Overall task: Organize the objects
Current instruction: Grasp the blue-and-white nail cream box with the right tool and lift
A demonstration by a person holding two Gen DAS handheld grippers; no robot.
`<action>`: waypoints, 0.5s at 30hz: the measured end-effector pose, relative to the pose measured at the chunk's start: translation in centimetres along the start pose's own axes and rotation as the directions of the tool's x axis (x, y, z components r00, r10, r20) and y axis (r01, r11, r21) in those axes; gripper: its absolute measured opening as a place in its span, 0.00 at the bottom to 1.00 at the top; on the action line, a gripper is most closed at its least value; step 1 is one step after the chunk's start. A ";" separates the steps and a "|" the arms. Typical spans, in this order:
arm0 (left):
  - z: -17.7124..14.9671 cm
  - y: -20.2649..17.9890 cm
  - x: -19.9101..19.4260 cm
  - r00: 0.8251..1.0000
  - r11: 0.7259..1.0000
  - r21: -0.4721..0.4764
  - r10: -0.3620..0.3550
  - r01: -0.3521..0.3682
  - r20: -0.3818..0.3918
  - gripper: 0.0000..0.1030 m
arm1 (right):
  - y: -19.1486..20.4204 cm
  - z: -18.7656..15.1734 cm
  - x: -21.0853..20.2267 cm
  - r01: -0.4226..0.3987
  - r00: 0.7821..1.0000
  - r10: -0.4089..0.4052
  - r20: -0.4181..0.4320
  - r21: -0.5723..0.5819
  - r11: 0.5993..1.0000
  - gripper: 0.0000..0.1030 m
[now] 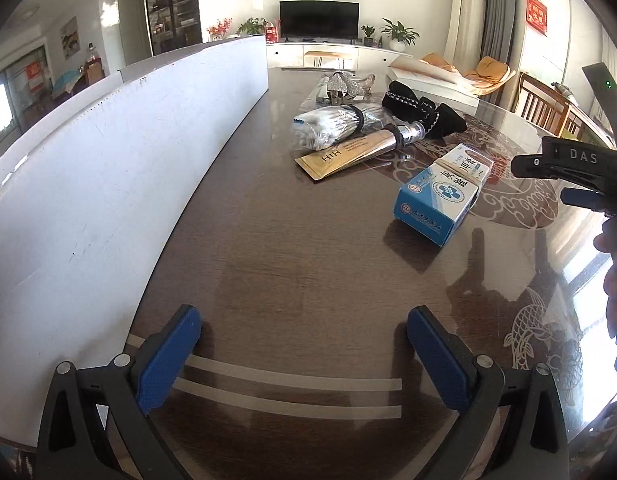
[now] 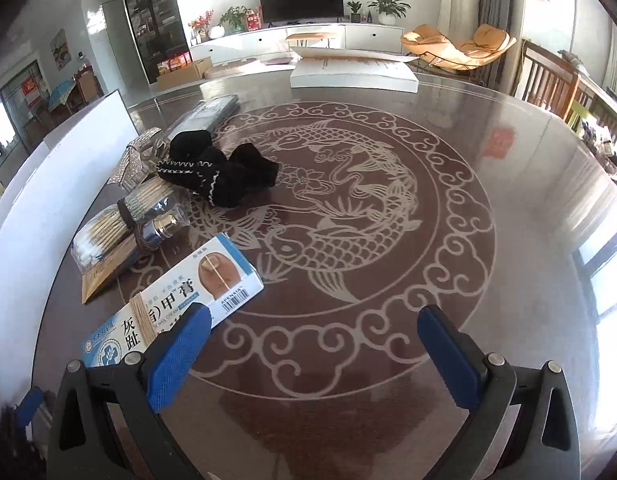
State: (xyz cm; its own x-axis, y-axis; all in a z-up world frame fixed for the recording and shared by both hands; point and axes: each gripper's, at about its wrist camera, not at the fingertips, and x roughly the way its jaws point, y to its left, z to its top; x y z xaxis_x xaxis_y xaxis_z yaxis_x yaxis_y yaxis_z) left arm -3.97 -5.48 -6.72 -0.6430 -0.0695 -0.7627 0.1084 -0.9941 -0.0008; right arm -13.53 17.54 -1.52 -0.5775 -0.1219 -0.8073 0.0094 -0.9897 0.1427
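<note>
Both of my tongs were wide apart and held nothing. The left gripper [image 1: 304, 360] hung low in the bottom of its picture, over bare table [image 1: 288, 248]. The right gripper [image 2: 314, 356] sat at the bottom of its picture, and its left pad was just in front of the blue and white box [image 2: 176, 300].

I thought the step was to pick up that box. It lay at the lower left of the right picture and at the middle right of the left picture. To do it well, I would have slid the right gripper to the left until the box sat between the two pads. I would have grabbed it across its short side, near the middle, so it stayed flat. A thin band went around the box, and I would have kept the pads off it.

Then I counted the things on the table:
- one blue and white box
- one gold tube [image 1: 344, 156], next to the box
- one bag of cotton swabs [image 1: 328, 124], touching the tube
- one sparkly silver thing [image 1: 344, 86], near the top middle
- one clump of black socks [image 2: 220, 176]; I could not tell how many
- one flat clear pack [image 2: 206, 114], behind the socks
- one white board [image 1: 120, 160], standing along the left side
</note>
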 end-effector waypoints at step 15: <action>-0.3 0.0 -0.1 1.000 1.000 0.000 -0.001 0.001 0.013 1.00 | 10.1 -0.7 3.0 -0.091 0.980 0.099 -0.170 0.058 0.994 1.00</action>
State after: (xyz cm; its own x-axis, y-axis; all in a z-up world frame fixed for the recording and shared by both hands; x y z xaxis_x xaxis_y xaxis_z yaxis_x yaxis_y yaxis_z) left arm -3.72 -5.48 -6.84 -0.6530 -0.0696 -0.7542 0.1080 -0.9942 -0.0017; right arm -14.58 7.12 -2.85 -0.4267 -0.2305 -0.8745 0.0147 -0.9686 0.2481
